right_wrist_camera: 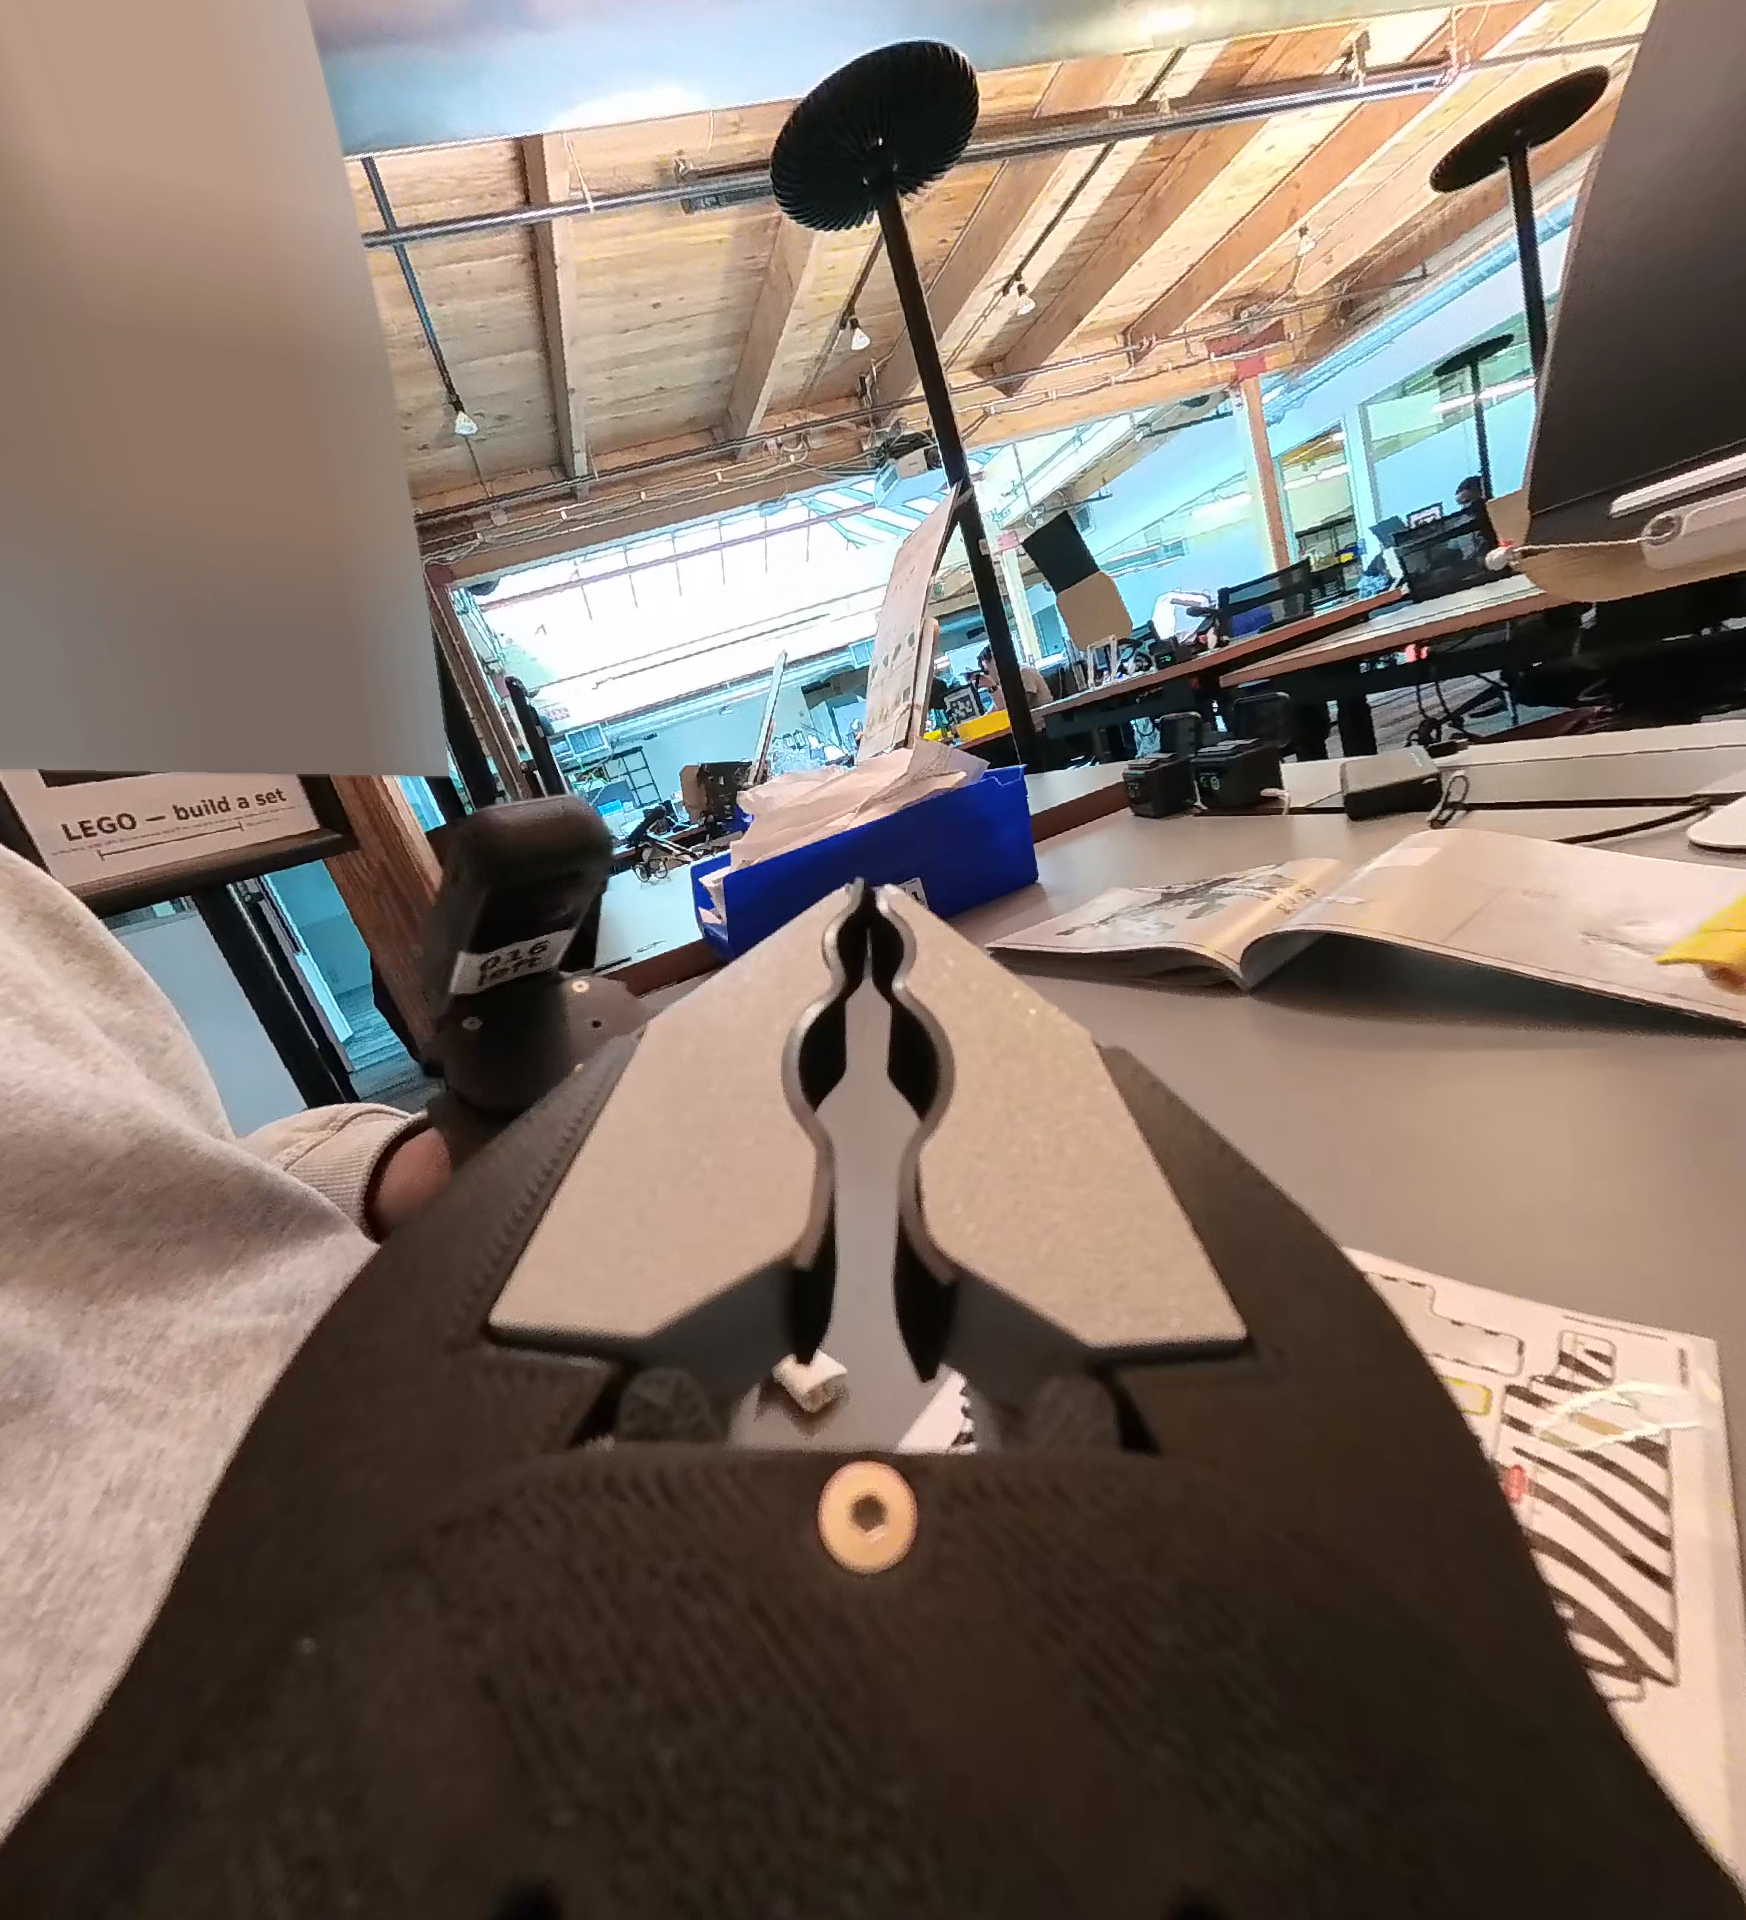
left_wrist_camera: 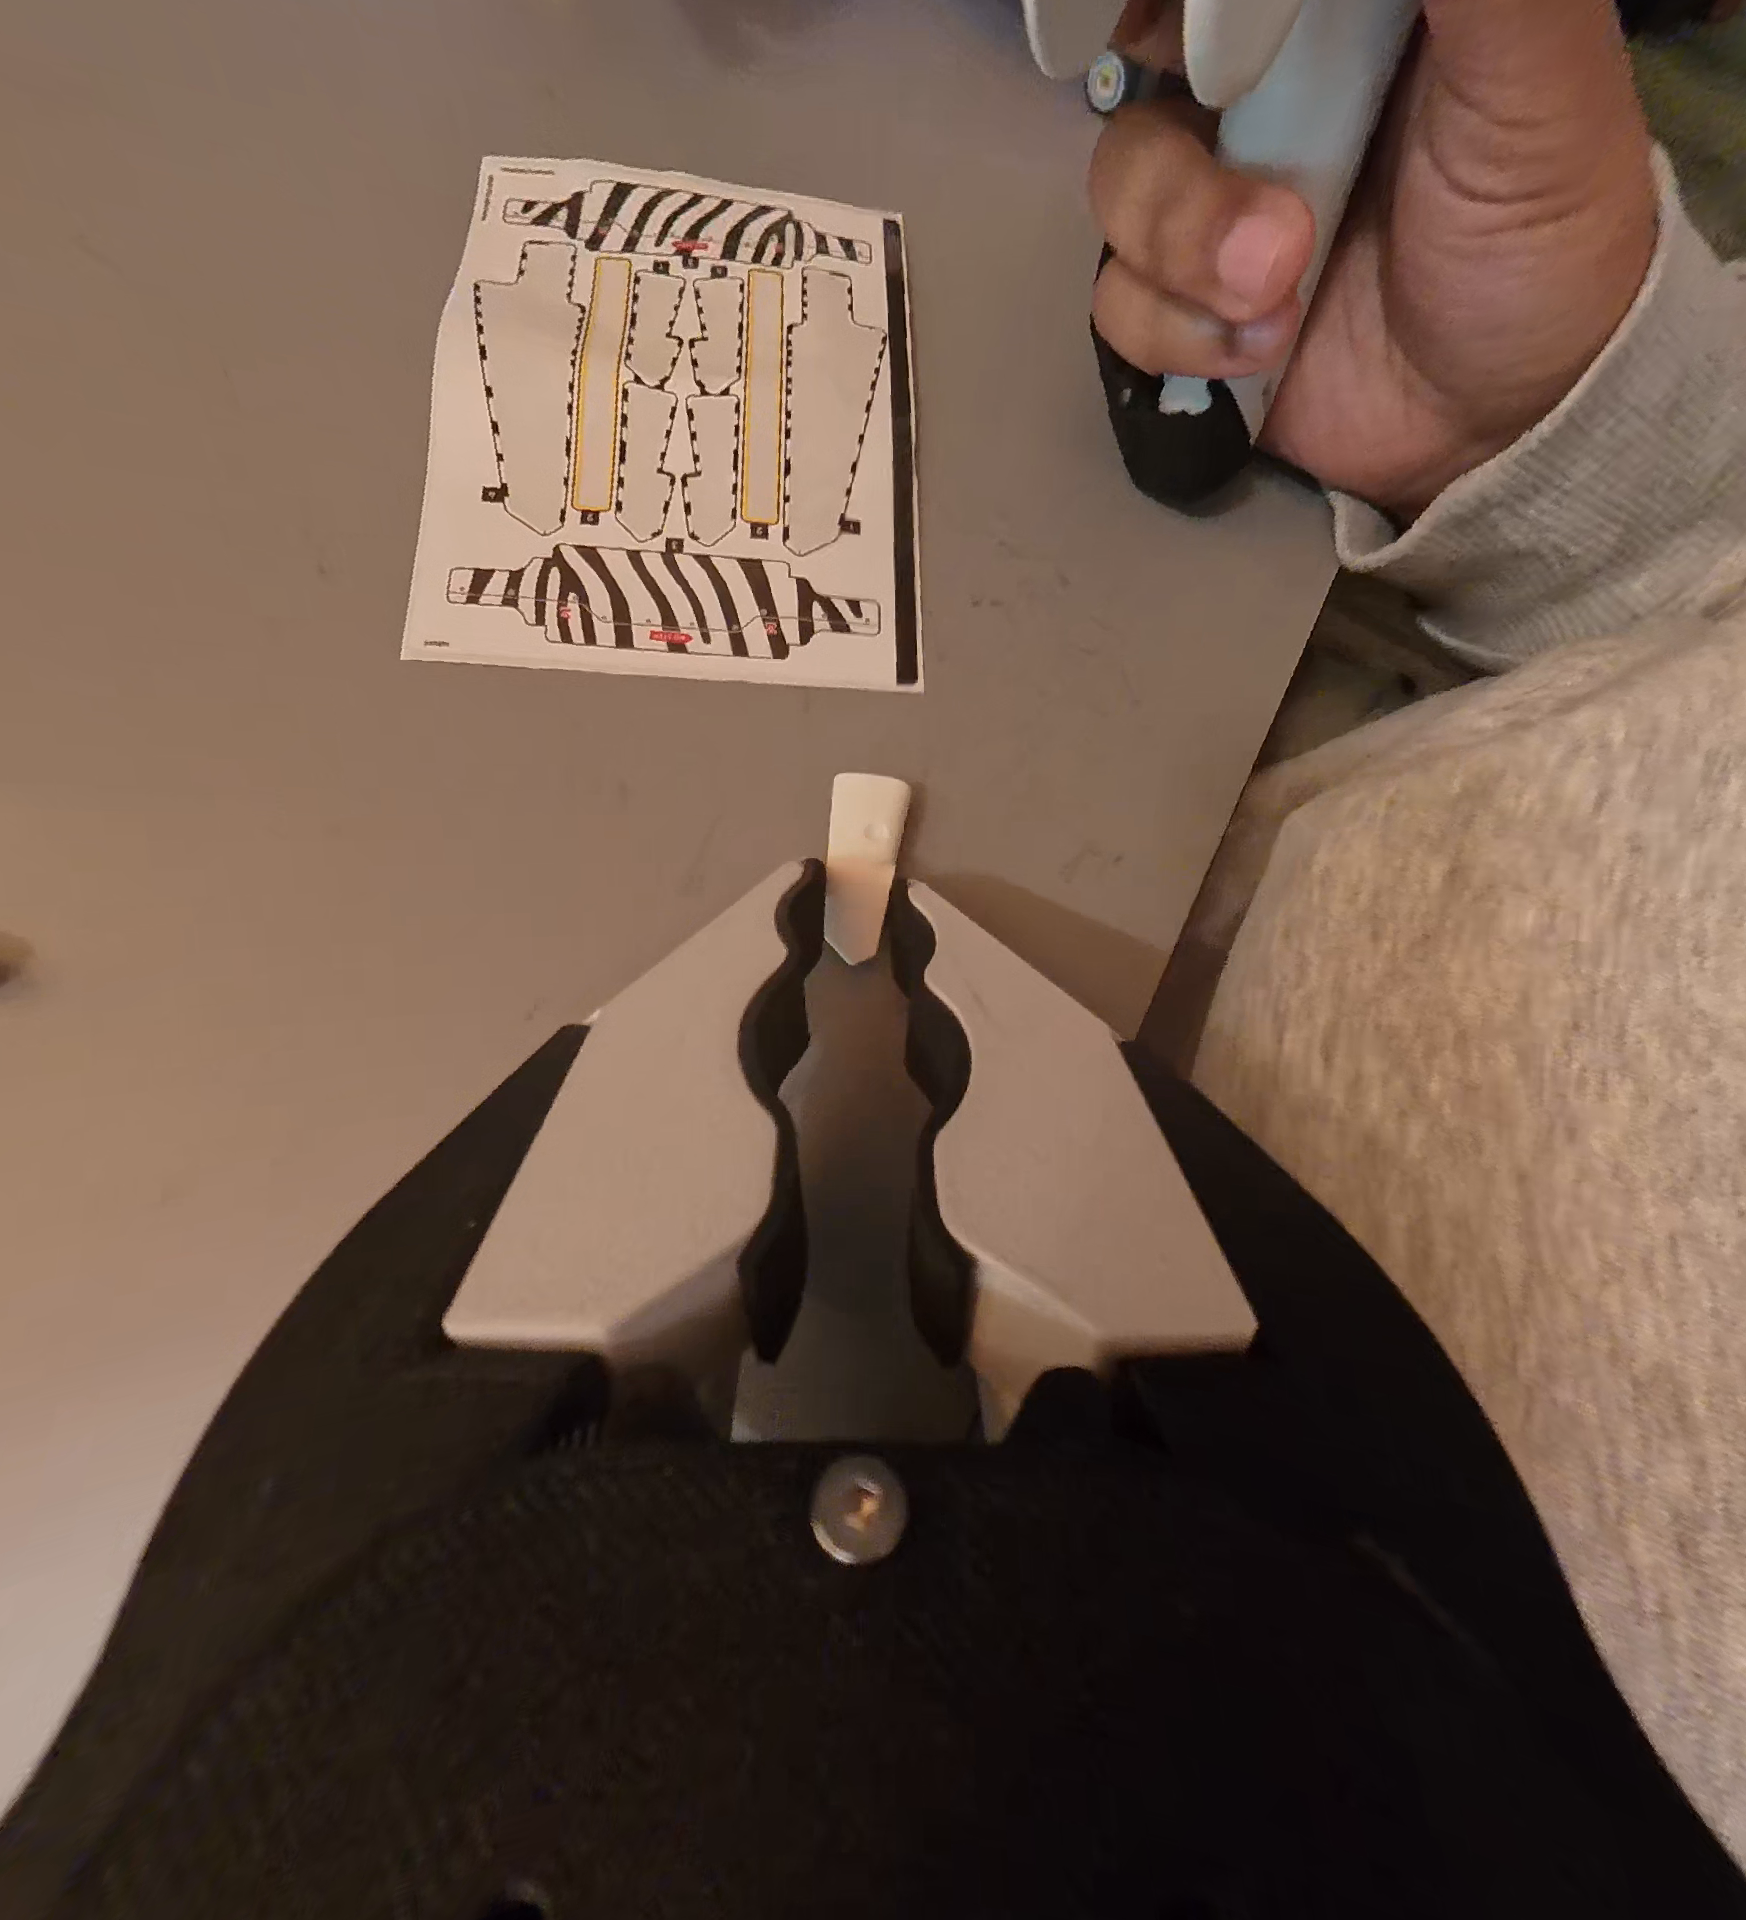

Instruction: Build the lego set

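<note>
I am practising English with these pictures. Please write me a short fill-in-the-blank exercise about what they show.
1. The left gripper is shut on a small ____ piece.
2. The sticker sheet has black and white ____ like a zebra.
3. The plastic bin on the table is ____.
4. The booklet lies ____.

Missing words: white; stripes; blue; open
</note>
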Motion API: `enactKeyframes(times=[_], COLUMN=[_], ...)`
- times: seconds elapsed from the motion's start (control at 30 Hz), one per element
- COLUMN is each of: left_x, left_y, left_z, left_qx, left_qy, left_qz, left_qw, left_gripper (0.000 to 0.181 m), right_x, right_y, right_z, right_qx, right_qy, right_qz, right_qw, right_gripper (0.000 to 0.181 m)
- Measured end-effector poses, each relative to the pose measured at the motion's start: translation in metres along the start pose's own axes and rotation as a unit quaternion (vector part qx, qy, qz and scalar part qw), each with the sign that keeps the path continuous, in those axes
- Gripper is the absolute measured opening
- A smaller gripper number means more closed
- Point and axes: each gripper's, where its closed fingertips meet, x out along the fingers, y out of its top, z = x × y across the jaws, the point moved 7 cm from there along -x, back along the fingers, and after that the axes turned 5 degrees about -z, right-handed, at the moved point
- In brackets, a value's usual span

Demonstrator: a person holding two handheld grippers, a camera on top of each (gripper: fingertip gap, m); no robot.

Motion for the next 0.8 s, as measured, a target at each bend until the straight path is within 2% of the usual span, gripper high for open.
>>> enactKeyframes(times=[0.13, 0.23, 0.33, 0.43, 0.67, 0.8], left_x=[-0.004, -0.004, 0.0, 0.0, -0.004, -0.01], left_y=[0.008, 0.009, 0.007, 0.009, 0.007, 0.01], left_z=[-0.007, -0.016, -0.022, -0.025, -0.029, -0.03], left_qx=[0.009, 0.049, 0.063, 0.043, 0.036, 0.024], left_qy=[0.012, 0.048, 0.052, 0.04, 0.041, 0.028], left_qz=[0.005, -0.029, -0.05, -0.04, -0.034, -0.009], left_qw=[1.0, 0.997, 0.995, 0.997, 0.998, 0.999], left_gripper=[0.011, 0.011, 0.012, 0.011, 0.023, 0.027], right_x=[0.0, 0.0, 0.0, -0.001, -0.001, -0.001], right_y=[0.0, 0.001, 0.001, 0.001, 0.001, 0.001], right_z=[0.0, 0.001, 0.002, 0.002, 0.003, 0.002], right_qx=[0.001, 0.004, 0.007, 0.009, 0.012, 0.009], right_qy=[0.0, 0.0, 0.0, 0.0, 0.0, -0.002], right_qz=[0.0, 0.002, 0.003, 0.005, 0.007, 0.007], right_qw=[1.0, 1.0, 1.0, 1.0, 1.0, 1.0], right_gripper=[0.0, 0.0, 0.0, 0.0, 0.0, 0.0])
